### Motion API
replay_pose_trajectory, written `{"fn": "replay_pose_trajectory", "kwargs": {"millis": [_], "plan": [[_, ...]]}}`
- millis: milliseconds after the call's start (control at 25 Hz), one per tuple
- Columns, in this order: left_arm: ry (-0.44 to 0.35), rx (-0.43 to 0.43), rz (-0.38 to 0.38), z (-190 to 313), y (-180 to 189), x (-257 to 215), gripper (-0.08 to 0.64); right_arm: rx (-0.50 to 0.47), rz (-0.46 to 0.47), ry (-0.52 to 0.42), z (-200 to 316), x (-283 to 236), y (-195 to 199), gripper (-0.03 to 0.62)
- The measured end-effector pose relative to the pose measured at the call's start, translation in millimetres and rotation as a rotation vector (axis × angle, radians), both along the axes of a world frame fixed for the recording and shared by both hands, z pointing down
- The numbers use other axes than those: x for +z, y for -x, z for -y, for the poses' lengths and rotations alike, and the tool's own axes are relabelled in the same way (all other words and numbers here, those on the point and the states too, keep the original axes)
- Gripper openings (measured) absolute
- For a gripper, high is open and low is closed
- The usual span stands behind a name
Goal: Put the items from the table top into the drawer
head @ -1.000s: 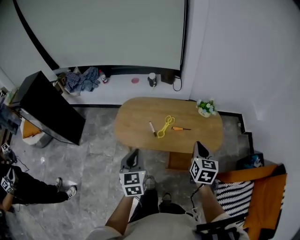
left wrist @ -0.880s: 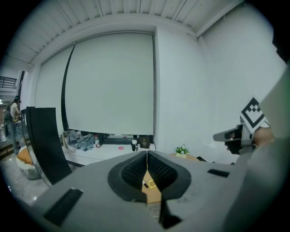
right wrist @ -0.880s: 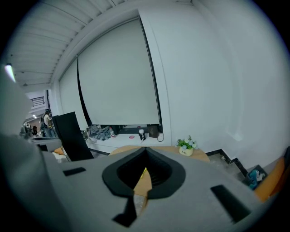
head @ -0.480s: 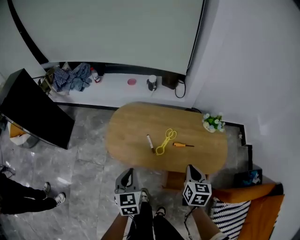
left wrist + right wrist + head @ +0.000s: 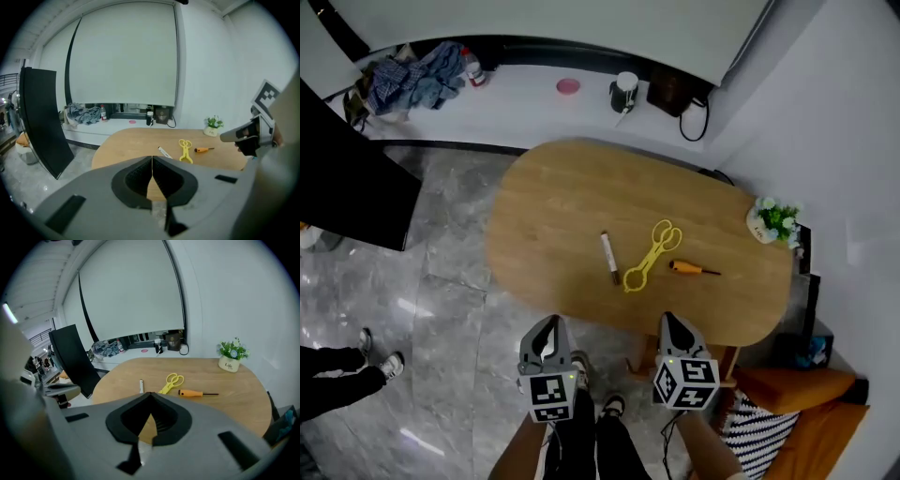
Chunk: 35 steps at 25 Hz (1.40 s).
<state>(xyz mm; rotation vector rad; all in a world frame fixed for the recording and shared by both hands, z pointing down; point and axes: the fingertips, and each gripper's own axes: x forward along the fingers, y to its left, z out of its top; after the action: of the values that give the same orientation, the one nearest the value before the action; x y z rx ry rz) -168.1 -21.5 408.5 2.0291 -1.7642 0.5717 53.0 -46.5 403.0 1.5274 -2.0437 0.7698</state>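
Three items lie mid-table on the oval wooden table [image 5: 553,197]: a white marker pen [image 5: 608,256] [image 5: 164,152] [image 5: 140,385], yellow scissors [image 5: 652,255] [image 5: 184,150] [image 5: 170,382] and an orange-handled screwdriver [image 5: 692,270] [image 5: 204,150] [image 5: 197,393]. My left gripper [image 5: 546,334] [image 5: 152,157] hangs shut and empty just short of the table's near edge. My right gripper [image 5: 673,327] [image 5: 149,394] is beside it, also shut with nothing in it, near the edge. A brown drawer unit [image 5: 642,359] shows under the table between the grippers.
A small potted plant [image 5: 774,222] [image 5: 231,357] stands at the table's right end. A black board [image 5: 347,178] [image 5: 42,117] leans at the left. On the back ledge are clothes [image 5: 417,73], a pink disc [image 5: 568,86] and a cup [image 5: 623,92]. An orange chair [image 5: 797,412] is at the right.
Both grippers have come down toward the table's near edge, and the head view has closed in so the table looks larger. The items on it have not moved.
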Motion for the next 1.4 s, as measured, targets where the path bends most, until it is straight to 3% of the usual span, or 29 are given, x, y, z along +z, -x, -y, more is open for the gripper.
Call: {"fn": "replay_pose_trajectory", "kwargs": {"millis": [240, 560, 640, 800, 960, 1400], "plan": [[0.020, -0.035, -0.012, 10.8, 22.0, 46.6, 0.009, -0.035, -0.011, 0.038, 17.4, 45.2, 15.8, -0.006], [0.066, -0.051, -0.024, 12.9, 53.0, 75.7, 0.009, -0.084, -0.028, 0.072, 47.4, 80.1, 52.7, -0.002], [0.073, -0.059, -0.028, 16.7, 60.6, 81.3, 0.009, -0.110, -0.028, 0.084, 58.7, 87.7, 65.4, 0.101], [0.083, -0.063, -0.035, 19.8, 68.6, 93.0, 0.009, -0.152, -0.064, 0.093, 80.4, 102.3, 83.7, 0.101], [0.101, -0.074, -0.043, 16.9, 79.4, 104.1, 0.009, -0.189, -0.100, 0.126, 97.1, 121.9, 98.9, 0.146], [0.139, -0.126, -0.059, 11.5, 111.8, 124.1, 0.009, -0.262, -0.219, 0.213, 125.1, 166.5, 118.2, 0.158]]}}
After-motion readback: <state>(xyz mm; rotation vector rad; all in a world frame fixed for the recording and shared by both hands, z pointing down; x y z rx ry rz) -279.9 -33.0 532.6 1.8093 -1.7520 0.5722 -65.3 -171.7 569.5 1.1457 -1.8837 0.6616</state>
